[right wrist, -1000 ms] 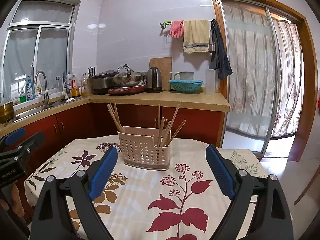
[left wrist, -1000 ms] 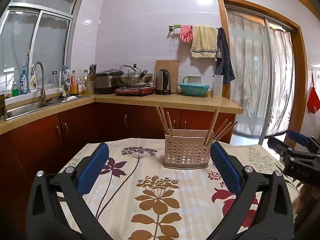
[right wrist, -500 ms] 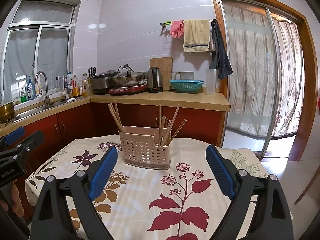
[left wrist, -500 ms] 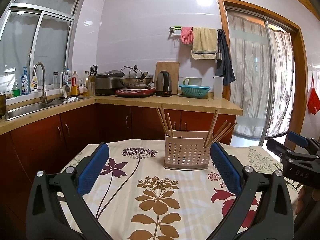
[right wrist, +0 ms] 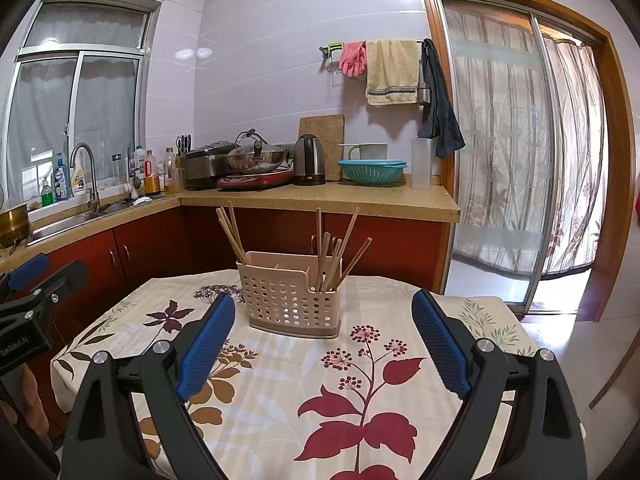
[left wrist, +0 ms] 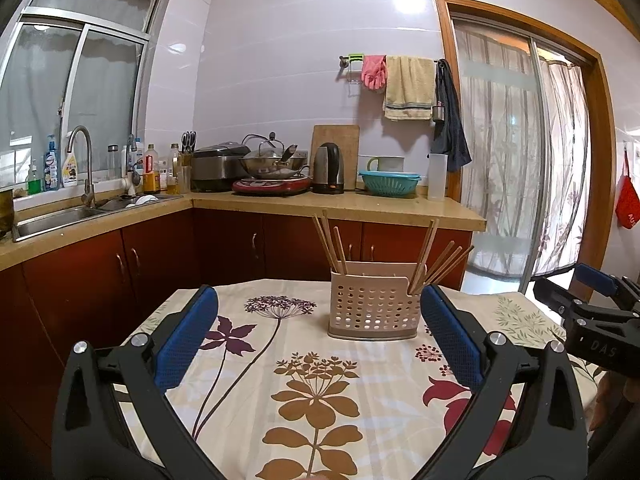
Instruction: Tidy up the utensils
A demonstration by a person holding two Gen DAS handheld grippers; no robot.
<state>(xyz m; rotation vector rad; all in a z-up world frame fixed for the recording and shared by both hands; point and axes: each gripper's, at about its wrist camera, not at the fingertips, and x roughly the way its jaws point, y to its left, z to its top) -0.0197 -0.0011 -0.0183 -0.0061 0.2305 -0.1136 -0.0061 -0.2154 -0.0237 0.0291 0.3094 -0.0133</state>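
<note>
A beige perforated utensil holder (left wrist: 374, 305) (right wrist: 290, 294) stands on the flower-print tablecloth (left wrist: 304, 380) (right wrist: 360, 380). Wooden chopsticks (left wrist: 434, 258) (right wrist: 334, 250) lean in its compartments, a few at the left end (left wrist: 330, 240) (right wrist: 232, 232) and several at the right. My left gripper (left wrist: 320, 312) hovers open over the near half of the table, with nothing between its blue pads (left wrist: 188, 336). My right gripper (right wrist: 322, 316) is likewise open and empty, short of the holder. Each gripper shows at the edge of the other's view: the right gripper (left wrist: 592, 312), the left gripper (right wrist: 28, 300).
Behind the table runs an L-shaped kitchen counter (left wrist: 340, 208) with red cabinets, a sink (left wrist: 60, 216), a wok on a cooker (left wrist: 274, 168), a kettle (left wrist: 328, 168) and a teal colander (left wrist: 390, 182). A sliding glass door with curtains (left wrist: 516, 168) is at the right.
</note>
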